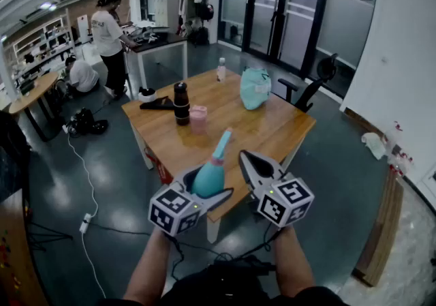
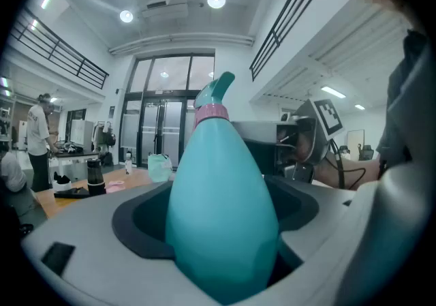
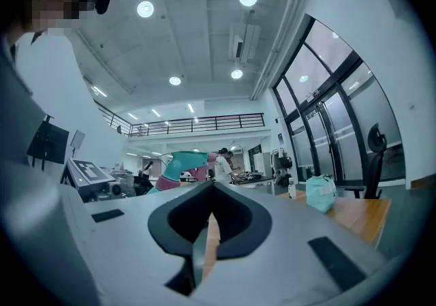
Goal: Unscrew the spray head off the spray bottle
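Head view, left tool point(image 1: 202, 189) pinching teal spray bottle point(image 1: 211, 174), right tool point(image 1: 245, 157) pressed together, empty, beside it

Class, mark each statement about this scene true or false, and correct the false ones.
1. The left gripper holds the teal spray bottle. True.
2. The spray head sits on the bottle. True.
3. The right gripper grips the spray head with its fingers. False: they are shut on nothing, beside the bottle.
4. The teal bag lies on the floor. False: it stands on the wooden table.
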### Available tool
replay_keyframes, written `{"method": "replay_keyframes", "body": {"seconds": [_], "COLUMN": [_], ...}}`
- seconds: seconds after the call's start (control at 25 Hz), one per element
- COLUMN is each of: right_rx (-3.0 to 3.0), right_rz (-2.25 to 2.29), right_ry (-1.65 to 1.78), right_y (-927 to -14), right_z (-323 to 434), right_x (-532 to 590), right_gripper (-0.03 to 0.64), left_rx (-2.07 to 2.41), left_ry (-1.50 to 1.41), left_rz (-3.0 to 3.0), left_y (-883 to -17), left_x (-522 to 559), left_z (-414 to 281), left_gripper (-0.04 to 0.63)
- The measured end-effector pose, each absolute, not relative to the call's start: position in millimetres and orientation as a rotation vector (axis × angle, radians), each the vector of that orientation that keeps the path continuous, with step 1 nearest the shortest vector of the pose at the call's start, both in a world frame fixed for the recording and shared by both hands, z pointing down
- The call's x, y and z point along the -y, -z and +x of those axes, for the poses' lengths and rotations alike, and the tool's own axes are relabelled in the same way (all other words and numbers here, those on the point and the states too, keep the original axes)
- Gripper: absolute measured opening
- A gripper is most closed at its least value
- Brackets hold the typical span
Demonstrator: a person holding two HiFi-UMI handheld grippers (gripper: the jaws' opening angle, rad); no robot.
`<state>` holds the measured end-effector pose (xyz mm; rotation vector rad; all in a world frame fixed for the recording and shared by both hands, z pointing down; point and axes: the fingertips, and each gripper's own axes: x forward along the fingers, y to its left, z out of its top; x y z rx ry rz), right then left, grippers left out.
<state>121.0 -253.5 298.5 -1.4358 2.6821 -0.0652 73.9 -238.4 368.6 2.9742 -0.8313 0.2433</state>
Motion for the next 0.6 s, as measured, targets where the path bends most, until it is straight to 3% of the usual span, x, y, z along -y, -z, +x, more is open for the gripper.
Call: {"method": "replay_keyframes", "body": {"seconds": [0.6], "right_rx": [-2.699], "right_rz": [-1.326], "right_ry": [0.072], "right_y": [-298], "right_z": [113], "right_x": [243], "right_gripper": [0.008], "left_rx": [0.848], "left_ry": [-0.243], "left_rz": [2.971], "left_y": [-371], "left_x": [232], "left_z": [74], "left_gripper": [0.416]}}
